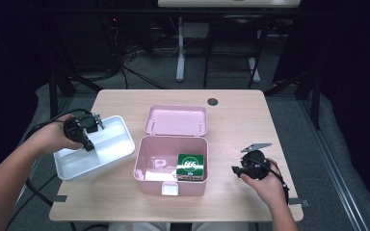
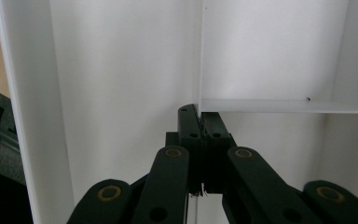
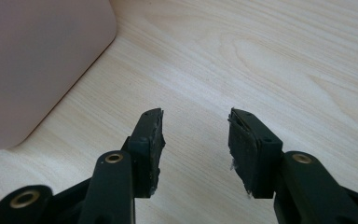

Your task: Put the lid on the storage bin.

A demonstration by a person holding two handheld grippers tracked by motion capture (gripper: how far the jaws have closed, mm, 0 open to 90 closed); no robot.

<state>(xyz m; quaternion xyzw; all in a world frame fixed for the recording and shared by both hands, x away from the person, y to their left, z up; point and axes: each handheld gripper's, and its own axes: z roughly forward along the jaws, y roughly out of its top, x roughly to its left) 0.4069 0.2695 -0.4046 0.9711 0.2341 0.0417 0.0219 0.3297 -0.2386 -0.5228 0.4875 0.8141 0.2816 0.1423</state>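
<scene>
While both hands rest at the table, left to right across the high view:

Left hand: at the table's left edge, wrapped around the left gripper, which points down into the white tray.

Left gripper state: jaws pressed together on the thin white divider inside the tray; in the left gripper view the two pads meet at the divider's edge, where a cross wall branches off to one side.

White tray: sits on the left part of the wooden table, turned at a slant, its near corner close to the table's left edge and its right corner just beside the pink box.

Pink box: open, at the table's middle, its lid lying back flat behind it, a white latch on its front wall.

Green package: inside the pink box, against its right wall.

Right gripper: held low over bare table to the right of the box, near but apart from it.

Right gripper state: jaws apart with nothing between them; the right gripper view shows wood grain in the gap and the box's rounded pink corner off to the side.

Right hand: near the table's front right corner, gripping the tool from behind.
</scene>
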